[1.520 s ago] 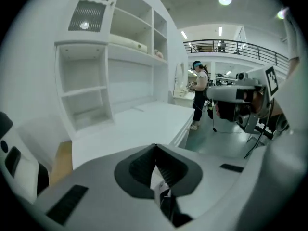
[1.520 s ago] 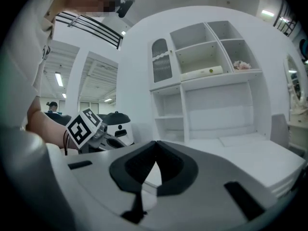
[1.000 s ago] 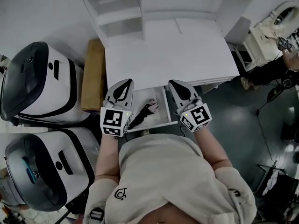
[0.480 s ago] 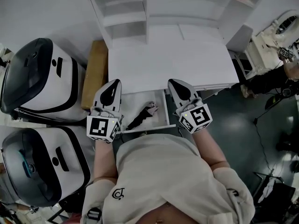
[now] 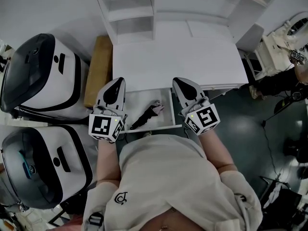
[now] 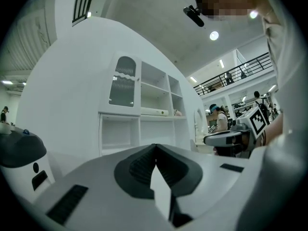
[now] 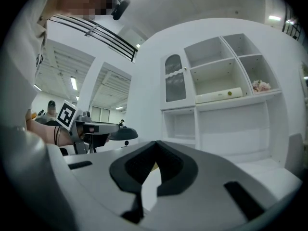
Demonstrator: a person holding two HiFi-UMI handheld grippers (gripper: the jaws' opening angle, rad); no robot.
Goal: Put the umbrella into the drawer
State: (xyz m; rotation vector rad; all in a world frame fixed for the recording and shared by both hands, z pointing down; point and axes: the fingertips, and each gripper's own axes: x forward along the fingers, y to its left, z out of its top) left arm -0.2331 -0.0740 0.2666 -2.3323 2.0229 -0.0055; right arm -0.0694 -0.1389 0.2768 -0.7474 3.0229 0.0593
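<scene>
white desk [image 5: 178,57], umbrella [image 5: 146,115] in open drawer [image 5: 138,100], cardboard box [image 5: 97,70] beside, shelves [image 5: 139,8] behind

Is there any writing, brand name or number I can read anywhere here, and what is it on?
No readable words or numbers anywhere.
Shirt: a small round emblem, not legible as letters.
Left cube and right cube: black-and-white square code patterns, no text.
White machines: only dark shapes, no lettering visible.
</scene>
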